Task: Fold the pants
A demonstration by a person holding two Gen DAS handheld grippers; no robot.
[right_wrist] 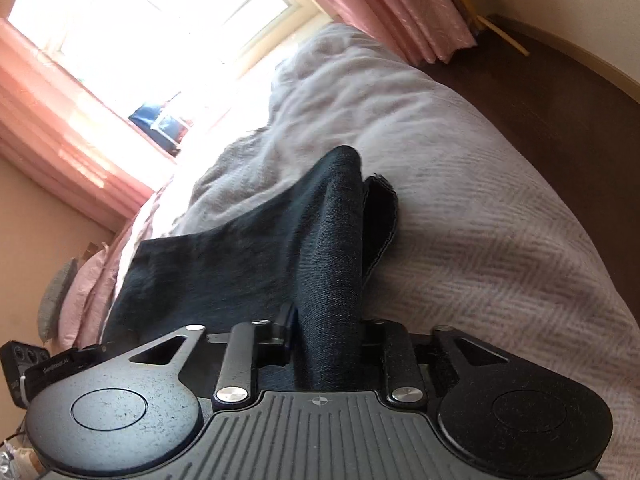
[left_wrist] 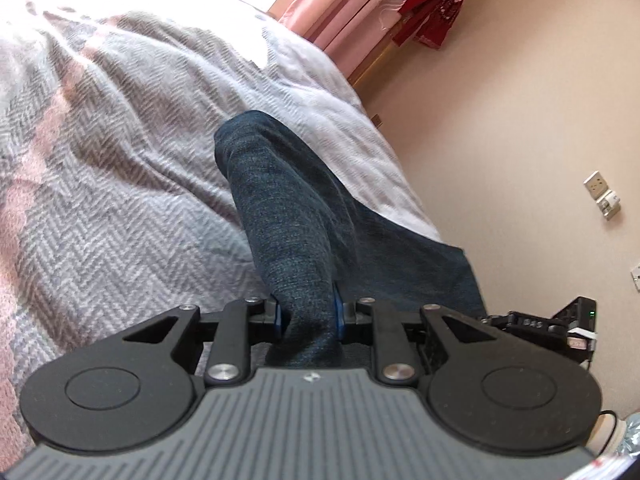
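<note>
Dark blue denim pants [left_wrist: 280, 208] stretch from the bed up into my left gripper [left_wrist: 307, 314], which is shut on a bunched edge of the fabric between its blue pads. In the right wrist view the same pants [right_wrist: 328, 256] look almost black, and my right gripper [right_wrist: 325, 334] is shut on another bunched edge. The cloth hangs taut between the two grippers, lifted off the bedspread, with the far end resting on the bed. A loose hem flap [right_wrist: 380, 216] droops to the right of the held fold.
A grey and pink herringbone bedspread [left_wrist: 120, 168] covers the bed. Pink curtains [right_wrist: 400, 4] and a bright window [right_wrist: 152, 28] lie beyond. A red garment [left_wrist: 432, 12] hangs by the wall. Wall sockets [left_wrist: 602, 194] sit at right. Dark floor [right_wrist: 560, 92] borders the bed.
</note>
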